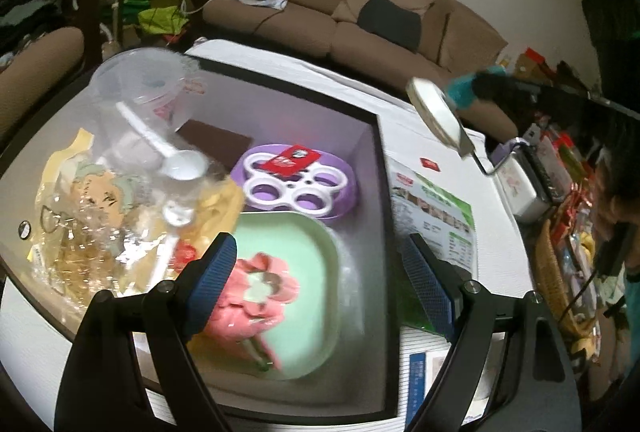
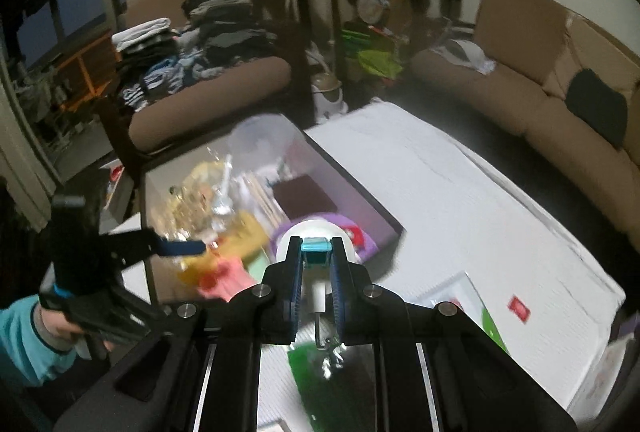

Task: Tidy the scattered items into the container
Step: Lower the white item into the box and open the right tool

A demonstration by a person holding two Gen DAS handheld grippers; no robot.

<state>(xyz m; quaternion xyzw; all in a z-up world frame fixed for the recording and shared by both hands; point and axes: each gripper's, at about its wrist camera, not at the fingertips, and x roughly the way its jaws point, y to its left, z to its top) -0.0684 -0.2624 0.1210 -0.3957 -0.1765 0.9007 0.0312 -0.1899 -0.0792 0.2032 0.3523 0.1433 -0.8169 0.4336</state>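
In the left wrist view, the far left of the frame is filled by a crinkly clear bag [image 1: 92, 216] with a cartoon face printed on it, lying inside the black-rimmed container [image 1: 382, 191]. A clear plastic cup [image 1: 140, 87] lies tipped over the bag in the upper left, with a white scoop [image 1: 176, 159] against it. Behind them a dark brown slab [image 1: 216, 141] lies flat on the container's floor. Low in the middle, the left gripper [image 1: 320, 284] hangs over the container with its blue-padded fingers spread wide and nothing between them. Under it sits a mint-green tray [image 1: 312, 264] with a pink flower-shaped piece [image 1: 252, 296] lying in it. Just above the tray is a purple dish with a white ringed insert [image 1: 300, 187], a small red packet [image 1: 290, 159] resting on top. Right of the container's rim, a green and white leaflet [image 1: 436, 216] and a little red square [image 1: 430, 163] lie on the white table cover [image 1: 320, 71]. In the upper right, a white paddle-shaped object [image 1: 438, 111] is held up in the air, blurred.

In the right wrist view, a hand in a teal sleeve [image 2: 24, 336] sits at the lower left. At centre, the right gripper [image 2: 316, 260] has its fingers pinched narrow on a teal-capped white item [image 2: 316, 252], over the near end of the container.
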